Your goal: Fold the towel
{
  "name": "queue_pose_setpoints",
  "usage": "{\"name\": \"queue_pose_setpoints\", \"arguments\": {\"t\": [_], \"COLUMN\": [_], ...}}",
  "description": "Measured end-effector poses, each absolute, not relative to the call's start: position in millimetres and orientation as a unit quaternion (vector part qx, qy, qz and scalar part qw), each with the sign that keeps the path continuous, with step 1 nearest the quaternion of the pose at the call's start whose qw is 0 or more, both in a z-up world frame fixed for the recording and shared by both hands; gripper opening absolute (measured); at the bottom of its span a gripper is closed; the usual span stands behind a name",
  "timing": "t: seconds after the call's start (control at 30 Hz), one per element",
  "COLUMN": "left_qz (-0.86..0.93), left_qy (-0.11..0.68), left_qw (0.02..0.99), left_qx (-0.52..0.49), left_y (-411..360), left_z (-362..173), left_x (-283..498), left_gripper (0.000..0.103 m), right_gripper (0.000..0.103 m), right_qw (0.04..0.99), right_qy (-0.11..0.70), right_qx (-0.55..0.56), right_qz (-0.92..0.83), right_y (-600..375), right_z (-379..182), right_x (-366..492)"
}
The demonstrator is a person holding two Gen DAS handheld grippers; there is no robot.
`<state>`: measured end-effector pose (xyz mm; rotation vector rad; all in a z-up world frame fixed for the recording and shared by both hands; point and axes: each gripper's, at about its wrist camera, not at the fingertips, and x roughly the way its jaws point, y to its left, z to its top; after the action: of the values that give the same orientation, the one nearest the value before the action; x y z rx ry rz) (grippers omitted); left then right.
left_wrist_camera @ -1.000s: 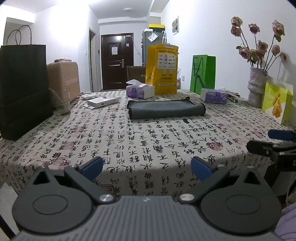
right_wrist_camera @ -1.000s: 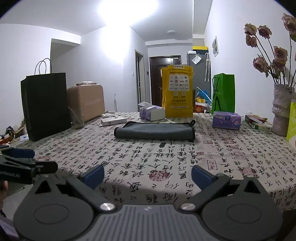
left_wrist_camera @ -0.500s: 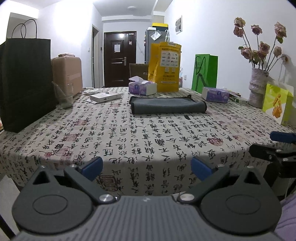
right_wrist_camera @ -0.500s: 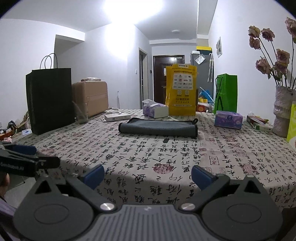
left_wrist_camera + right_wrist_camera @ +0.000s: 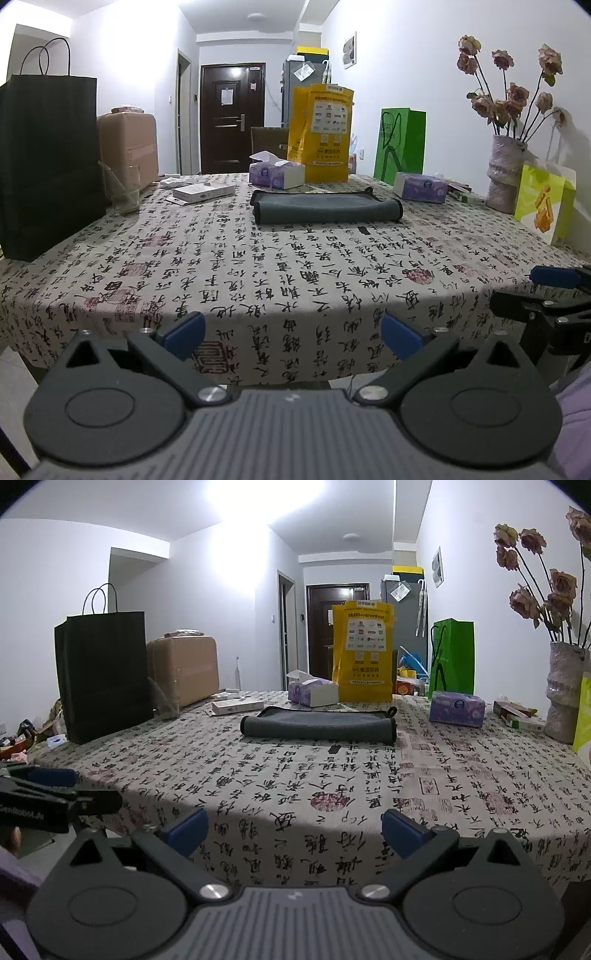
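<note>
A dark grey towel [image 5: 327,211], folded into a long strip, lies flat across the far middle of the table; it also shows in the right wrist view [image 5: 318,725]. My left gripper [image 5: 293,336] is open and empty, held low in front of the table's near edge, far from the towel. My right gripper [image 5: 293,829] is open and empty too, at the same near edge. Each gripper shows at the side of the other's view: the right gripper [image 5: 546,299] and the left gripper [image 5: 55,794].
The table [image 5: 258,273] has a calligraphy-print cloth. A black paper bag [image 5: 48,162] and brown box [image 5: 127,149] stand left. Tissue boxes [image 5: 277,173], a yellow bag [image 5: 325,134], a green bag [image 5: 400,146] and a flower vase [image 5: 504,173] line the back and right.
Both grippers have drawn back and dropped lower toward the near table edge; the towel looks farther away. The towel has not moved. Jaws stay open.
</note>
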<state>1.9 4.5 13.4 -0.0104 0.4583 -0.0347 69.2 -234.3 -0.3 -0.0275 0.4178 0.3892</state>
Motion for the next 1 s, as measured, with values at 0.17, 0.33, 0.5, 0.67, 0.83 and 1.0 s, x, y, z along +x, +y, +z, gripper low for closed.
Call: {"name": "queue_pose_setpoints", "arguments": {"t": [0.17,0.33,0.5,0.67,0.83,1.0], "left_qz": [-0.014,-0.014,-0.016,-0.017,-0.016,-0.017], "left_qy": [0.233,0.231,0.227,0.224,0.224,0.227], "left_qw": [0.972,0.973,0.974,0.974,0.975,0.974], "left_qx": [-0.006,-0.007,-0.004,-0.002,-0.001,-0.003], "left_y": [7.2,7.9,6.6,5.7,5.5,5.0], "left_z": [10.7,11.3,12.4,13.4,13.5,13.8], "left_x": [-1.0,-0.7,-1.1,-1.2,-1.0,0.3], "left_gripper": [0.103,0.103,0.103,0.103,0.103,0.103], "right_gripper": [0.101,0.101,0.101,0.101,0.101,0.101], "right_qw": [0.960,0.960,0.960,0.961,0.961,0.961], "right_qy": [0.207,0.208,0.206,0.204,0.205,0.204], "right_qx": [-0.013,-0.011,-0.013,-0.014,-0.015,-0.015], "right_qz": [0.189,0.189,0.187,0.187,0.186,0.188], "right_y": [-235.8,-238.2,-238.5,-238.9,-238.6,-239.3], "right_z": [-0.8,-0.7,0.6,1.4,1.3,1.6], "right_x": [66.3,65.5,66.3,66.7,66.9,66.7]}}
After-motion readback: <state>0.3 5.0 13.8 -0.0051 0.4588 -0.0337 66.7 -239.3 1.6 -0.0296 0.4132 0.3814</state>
